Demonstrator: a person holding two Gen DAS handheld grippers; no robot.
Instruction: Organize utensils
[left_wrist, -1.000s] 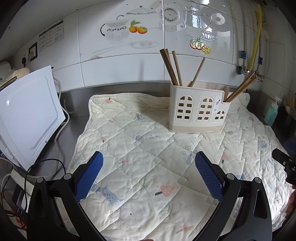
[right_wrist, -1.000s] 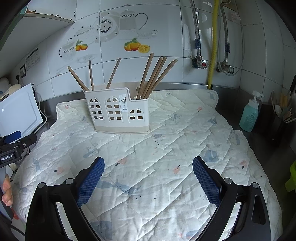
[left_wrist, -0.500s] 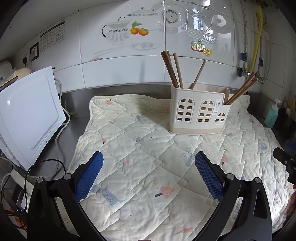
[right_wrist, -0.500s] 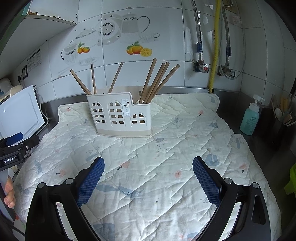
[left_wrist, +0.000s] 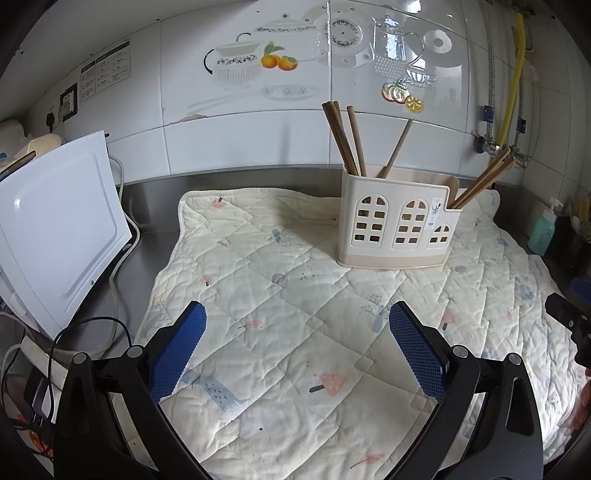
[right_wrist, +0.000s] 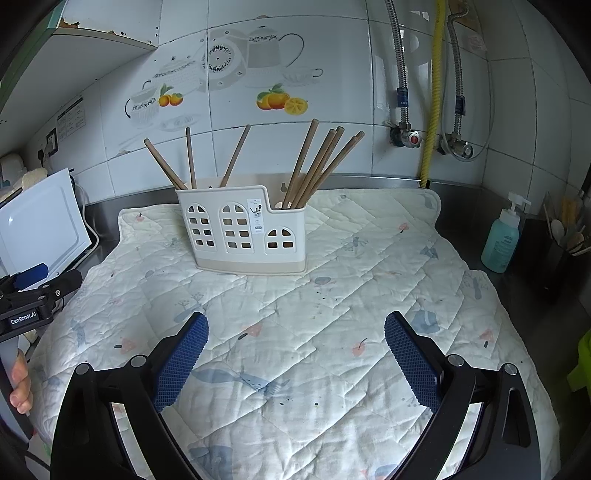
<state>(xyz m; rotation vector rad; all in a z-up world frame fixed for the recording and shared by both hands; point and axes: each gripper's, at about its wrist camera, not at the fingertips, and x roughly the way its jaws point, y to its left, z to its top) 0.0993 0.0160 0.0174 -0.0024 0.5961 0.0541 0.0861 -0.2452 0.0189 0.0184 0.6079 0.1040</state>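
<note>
Counter: lying under a quilted cream mat (left_wrist: 295, 295) with little pastel prints, steel counter (left_wrist: 155, 206) showing around the mat's edges.
Far left: leaning there, a white appliance panel (left_wrist: 55, 236), cables (left_wrist: 114, 295) trailing down beside it, wall socket (left_wrist: 68, 103) sitting above.
Back wall: shining white tile with teapot and fruit decals (right_wrist: 229, 70), nothing fancy.
Utensil holder: standing upright on the back part of the mat, cream plastic holder (right_wrist: 242, 230) with arched cutouts, well apart from both grippers.
Chopsticks: sticking out of the holder, wooden chopsticks (right_wrist: 321, 162) bunched and leaning right in the low right compartment, a few more (right_wrist: 173, 162) fanning out of the taller left side.
Right side: running down the tiles, a yellow hose (right_wrist: 434, 92) plus braided metal hoses and valves (right_wrist: 406, 136); teal soap pump bottle (right_wrist: 502, 240) sitting on the counter past the mat edge, dark cup of spoons (right_wrist: 565, 236) beside it.
Left gripper: hovering over the mat's front left, left gripper (left_wrist: 295, 343) with blue pads spread wide, gripping nothing.
Right gripper: same deal, right gripper (right_wrist: 295, 347) with jaws wide apart and empty above the mat.
Versus a second ago: pulling back a touch on both views, holder looking slightly smaller and farther; jaws staying just as wide, holder and chopsticks sitting where they were.
</note>
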